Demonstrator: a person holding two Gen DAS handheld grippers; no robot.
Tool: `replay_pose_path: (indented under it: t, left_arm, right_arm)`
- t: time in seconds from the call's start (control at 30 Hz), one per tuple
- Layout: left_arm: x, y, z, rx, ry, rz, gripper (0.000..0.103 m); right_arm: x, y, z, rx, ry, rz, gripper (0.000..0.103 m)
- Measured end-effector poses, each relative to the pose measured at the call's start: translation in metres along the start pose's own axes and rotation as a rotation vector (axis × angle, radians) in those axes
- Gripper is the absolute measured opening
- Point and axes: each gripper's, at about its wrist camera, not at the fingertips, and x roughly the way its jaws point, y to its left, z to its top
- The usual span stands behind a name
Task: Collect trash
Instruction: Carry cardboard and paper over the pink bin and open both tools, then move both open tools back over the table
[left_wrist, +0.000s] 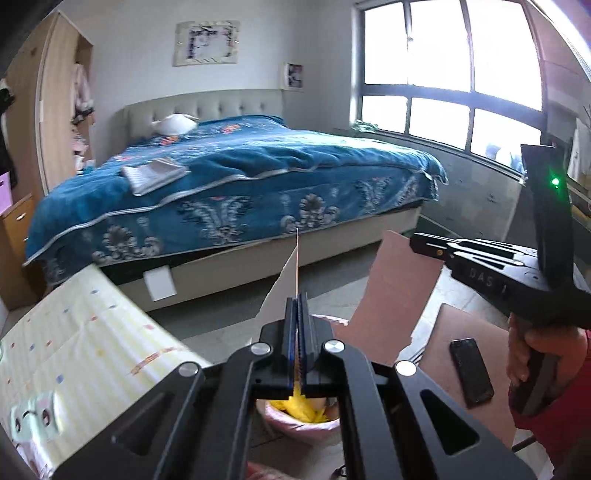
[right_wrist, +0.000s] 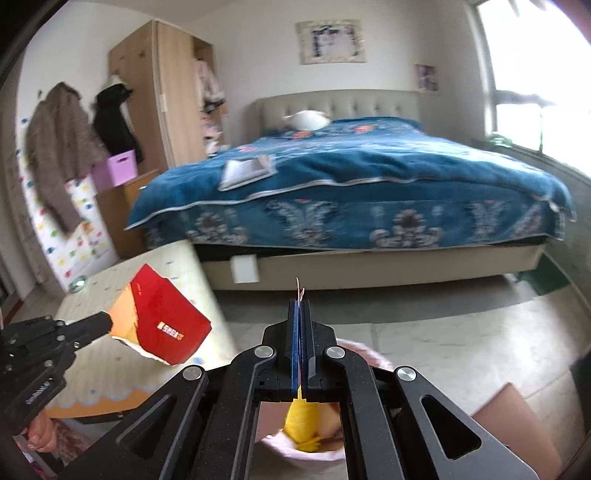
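While the bed (right_wrist: 369, 177) fills the 12 o'clock background, we find the left tool (left_wrist: 298, 306) clamped on a torn red carton (right_wrist: 170, 321), seen at 9 o'clock in the right view. The right tool (right_wrist: 300, 314) pinches a yellow wrapper (right_wrist: 301, 421) over the pink-lined bin (left_wrist: 306, 424).

Both grippers, left (left_wrist: 298, 295) and right (right_wrist: 300, 302), jaws clamped.
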Motion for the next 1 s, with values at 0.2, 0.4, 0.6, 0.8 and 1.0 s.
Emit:
replay_pose_path:
  t: [0.2, 0.4, 0.6, 0.8, 1.0]
  left_arm:
    - [0.034, -0.012, 0.005, 0.002, 0.033, -0.053, 0.0]
    - [0.067, -0.01, 0.007, -0.018, 0.071, -0.083, 0.0]
    - [0.091, 0.003, 0.002, -0.074, 0.121, -0.053, 0.025]
    - [0.079, 0.02, -0.004, -0.086, 0.116, 0.013, 0.044]
    - [0.051, 0.038, -0.023, -0.116, 0.14, 0.094, 0.057]
  right_arm:
    - [0.016, -0.032, 0.008, 0.026, 0.014, -0.056, 0.0]
    - [0.034, -0.058, 0.005, 0.021, 0.033, -0.108, 0.0]
    - [0.062, -0.071, 0.001, 0.026, 0.097, -0.1, 0.003]
    - [0.078, -0.076, -0.006, 0.045, 0.158, -0.068, 0.024]
    - [0.077, -0.072, -0.019, 0.078, 0.188, -0.022, 0.024]
